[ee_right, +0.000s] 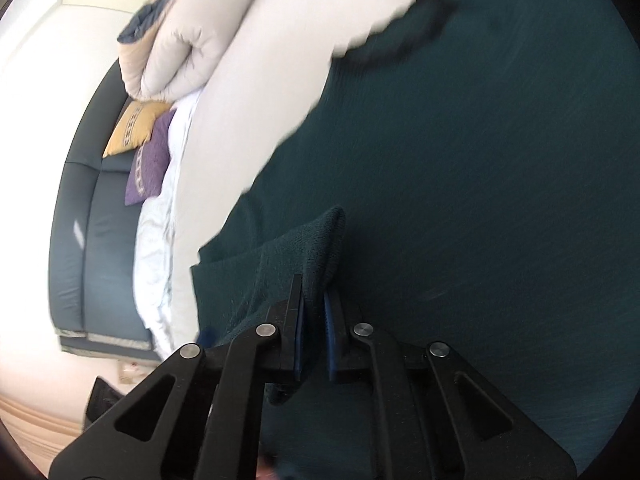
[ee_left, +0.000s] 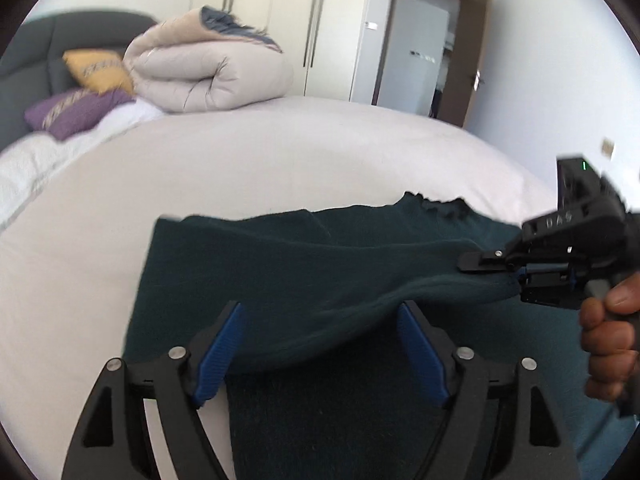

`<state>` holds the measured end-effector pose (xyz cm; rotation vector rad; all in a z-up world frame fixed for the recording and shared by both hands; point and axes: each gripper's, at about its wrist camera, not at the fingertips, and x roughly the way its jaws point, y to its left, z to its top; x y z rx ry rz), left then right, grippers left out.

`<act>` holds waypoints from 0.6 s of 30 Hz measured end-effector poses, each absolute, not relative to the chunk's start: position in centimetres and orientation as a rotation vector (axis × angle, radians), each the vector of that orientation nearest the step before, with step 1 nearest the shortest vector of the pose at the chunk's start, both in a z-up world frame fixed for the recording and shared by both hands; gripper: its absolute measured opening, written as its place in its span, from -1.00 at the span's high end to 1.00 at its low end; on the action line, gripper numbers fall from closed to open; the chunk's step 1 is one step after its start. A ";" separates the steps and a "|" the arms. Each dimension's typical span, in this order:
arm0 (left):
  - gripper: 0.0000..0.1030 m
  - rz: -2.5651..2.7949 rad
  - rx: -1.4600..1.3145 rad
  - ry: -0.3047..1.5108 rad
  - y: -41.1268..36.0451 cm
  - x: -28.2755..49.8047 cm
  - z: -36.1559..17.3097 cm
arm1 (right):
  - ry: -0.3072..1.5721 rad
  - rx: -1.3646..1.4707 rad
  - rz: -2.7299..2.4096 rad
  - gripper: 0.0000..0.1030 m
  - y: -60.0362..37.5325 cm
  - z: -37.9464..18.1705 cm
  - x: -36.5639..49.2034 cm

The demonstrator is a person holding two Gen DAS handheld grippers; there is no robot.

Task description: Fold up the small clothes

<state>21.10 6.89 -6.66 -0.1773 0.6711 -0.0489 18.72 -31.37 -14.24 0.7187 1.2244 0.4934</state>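
From the left wrist camera we see our left gripper (ee_left: 320,344) with its blue pads (ee_left: 218,354) spread wide and nothing between them; a raised fold of the dark teal garment (ee_left: 280,272) hangs just past the fingertips, and more of the same cloth lies underneath. That view also gives us the right gripper (ee_left: 492,262) from the side, coming in from the right edge with its jaws pinched on the garment's edge and lifting it off the white bed sheet (ee_left: 280,160), a bare hand (ee_left: 608,336) wrapped round its handle.

The right wrist camera, rolled sideways, shows what the other cannot: the pinch up close. There our right gripper (ee_right: 314,320) has its jaws nearly together with a bunched fold of the teal garment (ee_right: 480,160) clamped between them, and the cloth fills most of the frame.

Well beyond the garment, both views take in a rolled beige duvet (ee_left: 208,68), with a yellow cushion (ee_left: 100,70) and a purple cushion (ee_left: 76,112) against the dark grey headboard (ee_left: 36,52). Only the left view shows the pale wardrobe doors (ee_left: 280,20) and the open doorway (ee_left: 424,48). Nothing stands between the grippers and the cloth
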 end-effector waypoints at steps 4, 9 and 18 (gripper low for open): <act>-0.55 -0.021 -0.285 0.735 7.8 21.0 -7.7 | 1.166 0.693 0.392 0.86 -35.1 -13.0 20.5; -0.48 -0.060 -0.304 0.748 7.3 21.4 -8.5 | 1.128 0.674 0.292 0.86 -38.9 -12.1 22.6; -0.43 -0.064 -0.401 0.552 9.2 18.3 -8.0 | 1.096 0.678 0.205 0.93 -39.6 -12.1 25.6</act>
